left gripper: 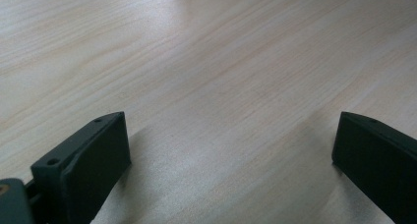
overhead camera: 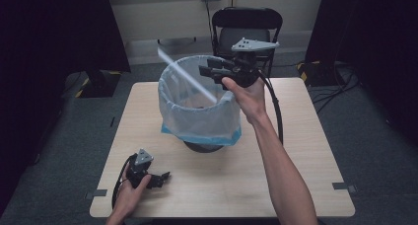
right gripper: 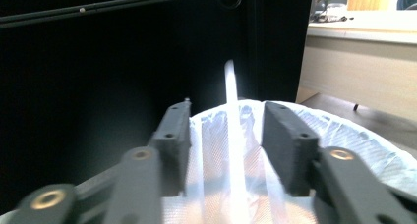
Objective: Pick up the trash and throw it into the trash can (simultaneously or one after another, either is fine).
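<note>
A bin lined with a pale blue plastic bag [overhead camera: 199, 106] stands on the wooden table [overhead camera: 296, 151], a little behind its middle. My right gripper [overhead camera: 204, 68] hovers over the bin's far right rim, pointing left, jaws apart. A long thin white strip [overhead camera: 187, 77], blurred, slants over the bag's mouth with its lower end inside. In the right gripper view the strip [right gripper: 233, 135] runs between the spread jaws of the right gripper [right gripper: 226, 121] without touching either, above the bag [right gripper: 344, 135]. My left gripper [overhead camera: 165, 178] rests on the table near the front left, open [left gripper: 231, 140] over bare wood [left gripper: 221, 62].
A black folding chair [overhead camera: 246, 25] stands just behind the table, close to my right hand. Dark curtains hang at both sides. Cables [overhead camera: 335, 87] lie on the floor to the right. The bin's dark base [overhead camera: 202, 147] shows under the bag.
</note>
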Demonstrator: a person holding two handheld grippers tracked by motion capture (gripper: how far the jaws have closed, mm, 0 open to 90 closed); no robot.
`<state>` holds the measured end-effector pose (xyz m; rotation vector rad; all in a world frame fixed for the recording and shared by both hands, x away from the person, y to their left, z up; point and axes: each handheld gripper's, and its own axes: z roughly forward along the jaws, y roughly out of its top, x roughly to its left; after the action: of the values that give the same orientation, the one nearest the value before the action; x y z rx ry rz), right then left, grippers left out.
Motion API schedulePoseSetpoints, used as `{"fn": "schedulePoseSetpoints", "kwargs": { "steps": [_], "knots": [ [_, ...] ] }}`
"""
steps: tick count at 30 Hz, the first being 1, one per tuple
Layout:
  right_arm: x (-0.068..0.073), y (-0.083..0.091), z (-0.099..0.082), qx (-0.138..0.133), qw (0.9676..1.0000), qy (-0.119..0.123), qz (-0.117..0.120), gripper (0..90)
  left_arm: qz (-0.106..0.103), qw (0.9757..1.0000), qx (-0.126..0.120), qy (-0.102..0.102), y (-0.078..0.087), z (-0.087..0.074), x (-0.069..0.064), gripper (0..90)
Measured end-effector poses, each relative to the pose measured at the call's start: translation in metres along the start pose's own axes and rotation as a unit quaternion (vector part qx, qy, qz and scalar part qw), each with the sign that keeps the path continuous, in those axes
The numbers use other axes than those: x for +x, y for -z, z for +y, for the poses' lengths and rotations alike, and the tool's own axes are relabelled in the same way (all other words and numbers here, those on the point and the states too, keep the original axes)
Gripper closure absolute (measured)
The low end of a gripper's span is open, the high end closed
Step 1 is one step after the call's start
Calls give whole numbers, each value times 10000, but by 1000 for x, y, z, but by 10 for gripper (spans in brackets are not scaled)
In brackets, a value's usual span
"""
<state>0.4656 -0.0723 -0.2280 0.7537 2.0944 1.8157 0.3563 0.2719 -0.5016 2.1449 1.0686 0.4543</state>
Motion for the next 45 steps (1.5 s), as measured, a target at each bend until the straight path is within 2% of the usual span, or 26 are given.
{"fn": "schedulePoseSetpoints", "kwargs": {
  "steps": [1,12,21,28,39,45],
  "knots": [
    [0,-1,-1,19,10000,-13,-20,495,-1,10000,-2,3,0,0,0,3],
    [-4,0,-1,69,9999,-37,-111,414,-4,10000,-2,3,0,0,0,3],
    [-3,0,-1,131,9996,40,-242,266,-9,10000,-6,5,0,0,0,3],
    [-5,7,-3,142,9992,80,-374,153,-12,10000,-7,3,0,0,0,3],
    [-13,32,-9,150,9979,73,-634,147,-5,10000,11,-14,0,0,0,3],
    [-16,49,-16,172,9962,83,-855,150,-11,10000,-3,3,0,0,0,3]
  ]
}}
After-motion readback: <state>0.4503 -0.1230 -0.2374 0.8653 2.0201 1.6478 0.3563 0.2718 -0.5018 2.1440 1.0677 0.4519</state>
